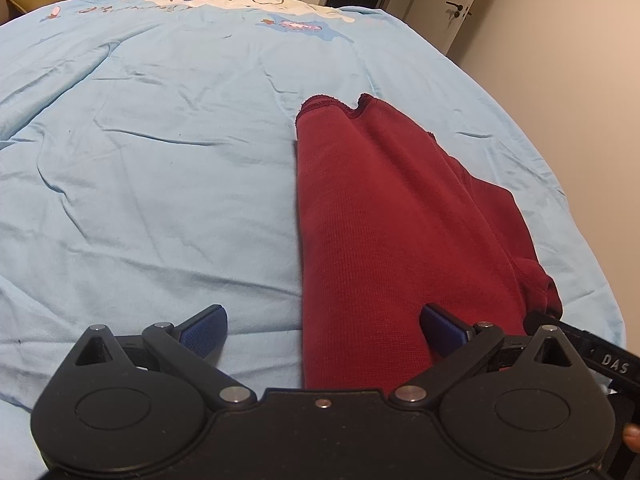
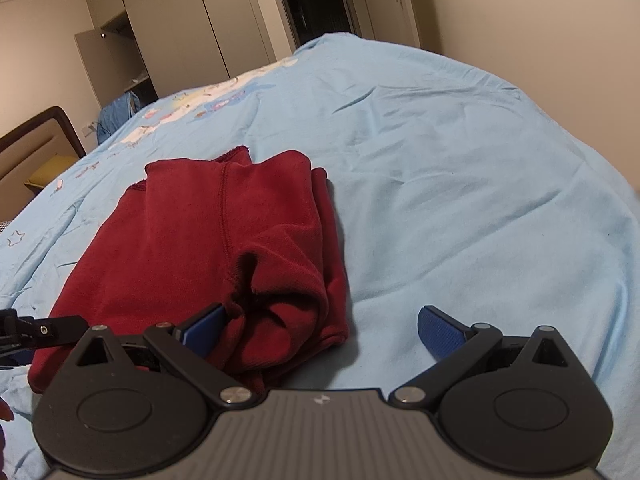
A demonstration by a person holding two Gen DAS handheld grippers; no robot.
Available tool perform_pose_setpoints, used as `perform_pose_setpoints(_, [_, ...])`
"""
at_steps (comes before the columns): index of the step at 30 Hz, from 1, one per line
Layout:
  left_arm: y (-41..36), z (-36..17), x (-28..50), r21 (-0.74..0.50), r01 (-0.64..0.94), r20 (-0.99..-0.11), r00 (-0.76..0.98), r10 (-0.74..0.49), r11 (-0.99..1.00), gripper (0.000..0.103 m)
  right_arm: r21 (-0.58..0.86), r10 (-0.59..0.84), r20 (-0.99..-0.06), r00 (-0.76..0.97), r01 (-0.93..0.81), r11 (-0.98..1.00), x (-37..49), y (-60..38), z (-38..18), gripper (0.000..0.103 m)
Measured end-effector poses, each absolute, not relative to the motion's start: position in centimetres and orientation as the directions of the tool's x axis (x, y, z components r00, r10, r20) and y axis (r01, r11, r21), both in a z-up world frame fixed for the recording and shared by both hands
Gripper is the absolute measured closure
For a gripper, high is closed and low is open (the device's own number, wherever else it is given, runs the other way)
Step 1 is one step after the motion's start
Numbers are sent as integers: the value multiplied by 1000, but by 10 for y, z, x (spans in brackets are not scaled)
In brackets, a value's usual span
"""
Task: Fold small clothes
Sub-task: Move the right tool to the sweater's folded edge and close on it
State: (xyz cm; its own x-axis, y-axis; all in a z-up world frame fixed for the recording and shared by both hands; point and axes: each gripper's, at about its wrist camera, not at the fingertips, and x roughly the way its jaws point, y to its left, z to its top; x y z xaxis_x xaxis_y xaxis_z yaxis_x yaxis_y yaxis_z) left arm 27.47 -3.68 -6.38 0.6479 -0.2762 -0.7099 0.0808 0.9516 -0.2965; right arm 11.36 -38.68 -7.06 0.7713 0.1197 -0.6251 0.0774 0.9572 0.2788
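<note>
A dark red knit garment (image 1: 384, 216) lies folded lengthwise on the light blue bedspread (image 1: 160, 168), its hem at the far end. My left gripper (image 1: 324, 332) is open over the garment's near left edge; its right finger (image 1: 442, 326) is above the cloth, its left finger (image 1: 206, 328) above the sheet. In the right wrist view the same garment (image 2: 192, 236) shows bunched folds at its near right corner. My right gripper (image 2: 320, 332) is open there, its left finger (image 2: 204, 330) against the red cloth, its right finger (image 2: 440, 330) over bare sheet. Neither holds anything.
The bedspread (image 2: 460, 184) carries a cartoon print (image 1: 240, 0) at the far end. Beyond it stand wardrobes (image 2: 180, 32), a door (image 1: 452, 4) and a headboard (image 2: 36, 140). The left gripper's body (image 2: 28, 332) shows at the right view's left edge.
</note>
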Motion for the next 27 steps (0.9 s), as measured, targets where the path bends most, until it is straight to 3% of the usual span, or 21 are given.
perform_pose_setpoints(11, [-40, -65, 276, -289, 80, -716, 644, -271, 954, 1, 272, 153, -594, 790, 19, 962, 129, -378, -35, 0])
perform_pose_setpoints(20, [-40, -66, 278, -285, 81, -719, 641, -269, 955, 0, 361, 159, -621, 768, 100, 927, 184, -388, -46, 1])
perform_pose_setpoints(27, [-43, -67, 278, -273, 81, -721, 642, -260, 959, 1, 358, 141, -635, 760, 127, 925, 195, -386, -58, 24])
